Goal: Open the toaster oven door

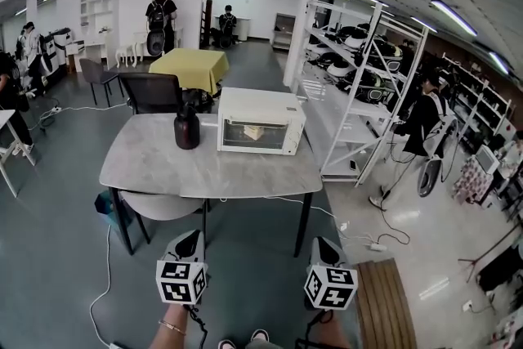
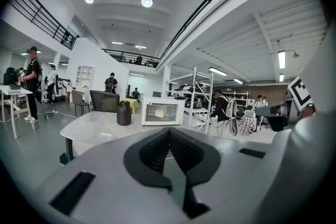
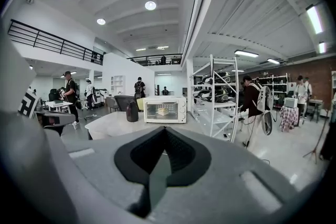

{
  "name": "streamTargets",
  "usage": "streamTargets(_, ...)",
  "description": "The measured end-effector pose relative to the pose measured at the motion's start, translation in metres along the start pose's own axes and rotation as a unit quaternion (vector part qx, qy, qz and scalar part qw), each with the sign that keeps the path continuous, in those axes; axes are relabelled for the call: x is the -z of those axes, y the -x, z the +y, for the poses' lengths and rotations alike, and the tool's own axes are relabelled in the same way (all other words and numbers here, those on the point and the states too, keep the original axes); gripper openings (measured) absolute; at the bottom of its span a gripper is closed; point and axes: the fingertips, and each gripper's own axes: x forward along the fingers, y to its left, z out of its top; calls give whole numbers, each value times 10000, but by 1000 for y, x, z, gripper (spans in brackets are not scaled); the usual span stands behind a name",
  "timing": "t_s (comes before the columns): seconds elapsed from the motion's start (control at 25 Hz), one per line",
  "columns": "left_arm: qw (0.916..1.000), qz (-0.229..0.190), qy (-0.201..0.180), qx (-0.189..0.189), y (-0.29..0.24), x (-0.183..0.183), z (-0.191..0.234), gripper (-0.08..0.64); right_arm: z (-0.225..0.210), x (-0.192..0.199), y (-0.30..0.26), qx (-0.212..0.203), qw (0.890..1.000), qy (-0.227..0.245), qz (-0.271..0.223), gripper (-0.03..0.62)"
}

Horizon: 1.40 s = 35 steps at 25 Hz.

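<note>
A white toaster oven (image 1: 261, 121) stands on the far right part of a grey marble table (image 1: 163, 167), its glass door closed and something pale inside. Both grippers hang low, well short of the table, over the floor. The left gripper (image 1: 189, 238) and the right gripper (image 1: 324, 243) both point toward the table. In the left gripper view the jaws meet at their tips, so the left gripper (image 2: 169, 130) is shut on nothing, with the oven (image 2: 163, 112) far ahead. The right gripper (image 3: 165, 130) is likewise shut and empty, the oven (image 3: 165, 109) straight ahead.
A dark jar (image 1: 186, 127) stands on the table left of the oven. A black chair (image 1: 151, 91) and a yellow-covered table (image 1: 190, 67) lie behind. White shelving (image 1: 359, 69) and a person (image 1: 421, 123) are at the right. Cables (image 1: 359, 237) run across the floor.
</note>
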Motion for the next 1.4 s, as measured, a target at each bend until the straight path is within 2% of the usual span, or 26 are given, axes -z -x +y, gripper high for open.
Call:
streamTargets(0.28, 10000, 82, 26, 30, -32, 5, 5, 5, -10, 4, -31, 55, 9999, -56, 91, 5)
streamTargets(0.64, 9999, -13, 9, -171, -99, -27, 25, 5, -21, -24, -113, -144, 9999, -33, 79, 5)
streamTargets(1.08, 9985, -104, 15, -531, -192, -64, 43, 5, -56, -61, -222, -429, 9990, 12, 105, 5)
streamTargets(1.4, 9971, -58, -92, -750, -223, -81, 47, 5, -63, -78, -273, -691, 9975, -89, 123, 5)
